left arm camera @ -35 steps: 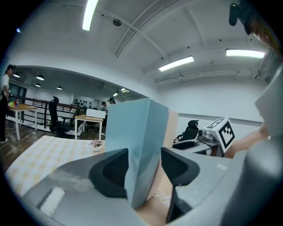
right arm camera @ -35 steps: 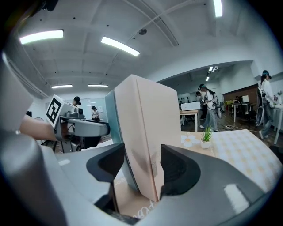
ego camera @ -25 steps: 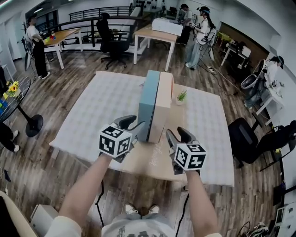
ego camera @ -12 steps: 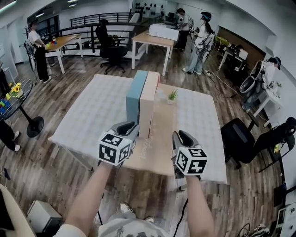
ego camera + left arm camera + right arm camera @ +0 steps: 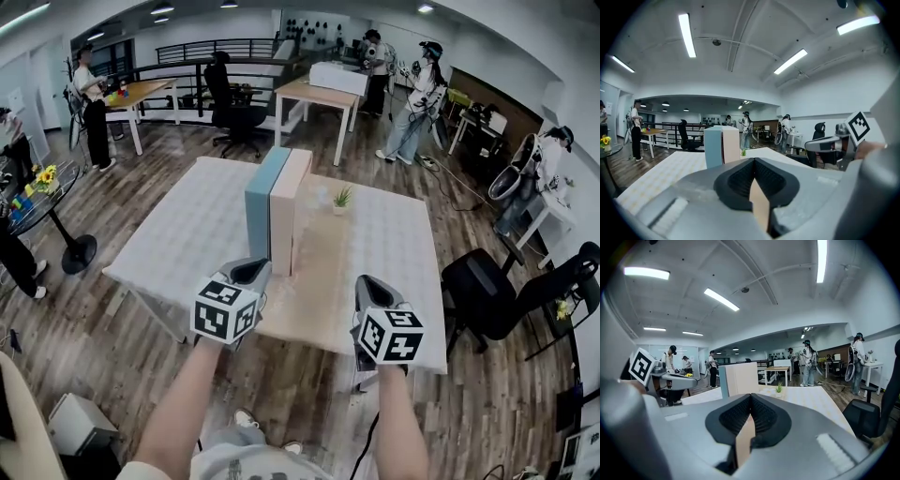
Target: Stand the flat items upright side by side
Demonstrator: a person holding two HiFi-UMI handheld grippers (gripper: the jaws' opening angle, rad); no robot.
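Note:
Two flat boxes stand upright side by side on the white-clothed table (image 5: 197, 225): a blue one (image 5: 260, 211) on the left, a beige one (image 5: 289, 208) pressed against its right. Both grippers hang back at the table's near edge, apart from the boxes. My left gripper (image 5: 251, 270) and right gripper (image 5: 368, 284) have just been closing, and both are now shut with nothing between their jaws. The left gripper view shows the shut left gripper (image 5: 753, 161) with the blue box (image 5: 712, 147) and the beige box (image 5: 731, 146) beyond. The right gripper view shows the shut right gripper (image 5: 750, 399) facing the beige box (image 5: 743, 378).
A small potted plant (image 5: 341, 200) stands on the table right of the boxes. A black office chair (image 5: 487, 281) is off the table's right side, and a round side table with flowers (image 5: 42, 183) is to the left. People stand by desks farther back.
Both grippers have drawn back from the boxes toward the table's near edge, and their jaws have closed on nothing. The two boxes stay standing together.

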